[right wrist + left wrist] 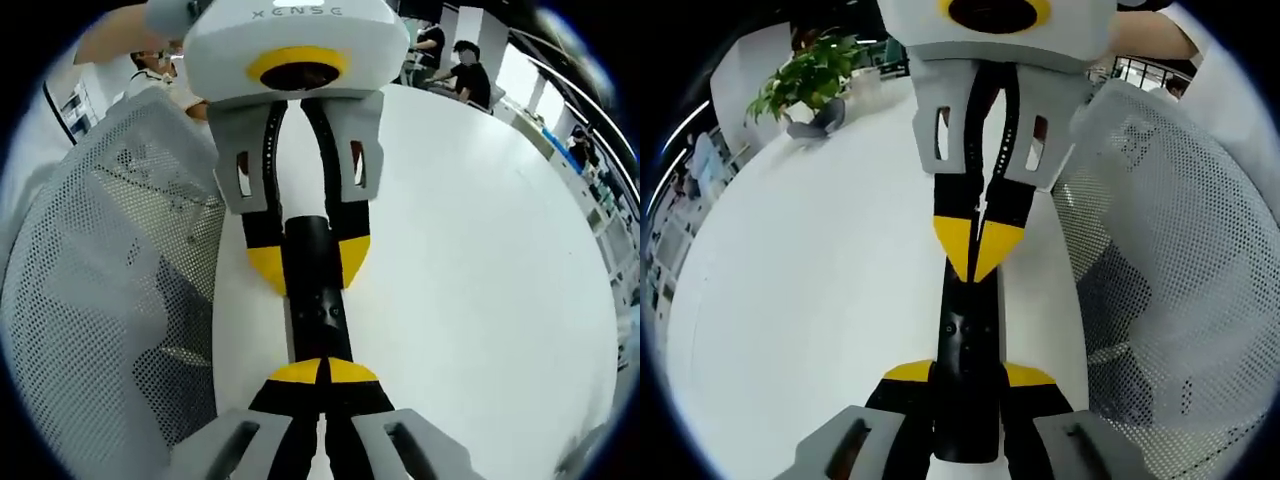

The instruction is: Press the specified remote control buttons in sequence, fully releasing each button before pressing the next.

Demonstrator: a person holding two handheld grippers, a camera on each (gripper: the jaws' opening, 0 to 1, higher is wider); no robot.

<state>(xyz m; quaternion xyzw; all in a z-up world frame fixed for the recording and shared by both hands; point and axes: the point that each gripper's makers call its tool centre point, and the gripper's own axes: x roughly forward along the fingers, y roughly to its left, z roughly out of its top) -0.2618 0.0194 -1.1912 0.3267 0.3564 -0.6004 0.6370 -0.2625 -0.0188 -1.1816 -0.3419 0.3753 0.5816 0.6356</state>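
The remote control [967, 350] looks like black plastic with a slight sheen along its long body. The desk [810, 290] is smooth, white and faintly glossy. The left hand-held gripper [968, 378] and right hand-held gripper [322, 372] both have matt grey plastic shells, black jaw arms and matt yellow tips. The chair back [110, 260] is a pale perforated mesh, rough-looking and see-through. The potted plant [805, 80] has soft green leaves, lightly shiny.

Black remote [966, 370]; white table [820, 290]; yellow-tipped hand-held gripper [976, 245]; white perforated chair [1180, 290].
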